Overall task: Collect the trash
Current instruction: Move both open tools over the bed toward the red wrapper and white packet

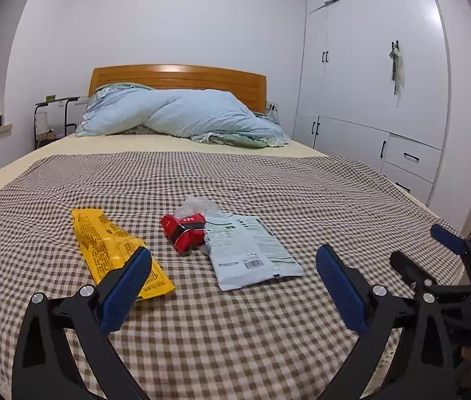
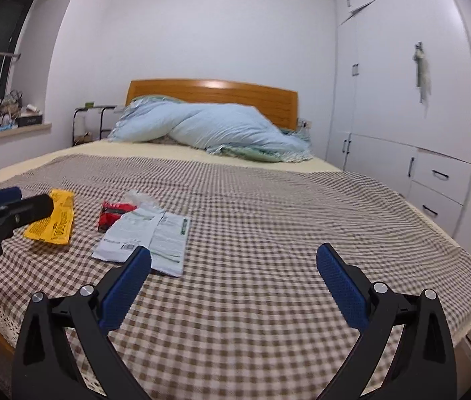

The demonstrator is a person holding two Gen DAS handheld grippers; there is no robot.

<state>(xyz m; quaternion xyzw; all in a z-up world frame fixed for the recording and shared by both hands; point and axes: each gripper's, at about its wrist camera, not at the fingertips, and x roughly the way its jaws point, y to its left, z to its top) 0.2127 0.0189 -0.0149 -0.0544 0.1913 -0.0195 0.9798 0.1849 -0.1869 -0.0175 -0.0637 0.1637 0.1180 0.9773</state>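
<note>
Hovering over the checked bedspread [image 1: 235, 333], left gripper [image 1: 233, 286] and right gripper [image 2: 233, 286] both spread wide, holding nothing. Trash near the foot of the bed: yellow wrapper [image 1: 115, 250], crumpled red packet [image 1: 185, 231], flat pale pouch [image 1: 252, 253]. Probably light, thin, slippery film; best pinched at a raised edge or crease.

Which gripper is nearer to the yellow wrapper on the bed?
Left. The left gripper hangs open just short of the yellow wrapper, one finger overlapping it in view. The right gripper, also open, is off to the right, beyond the pale packet.
</note>
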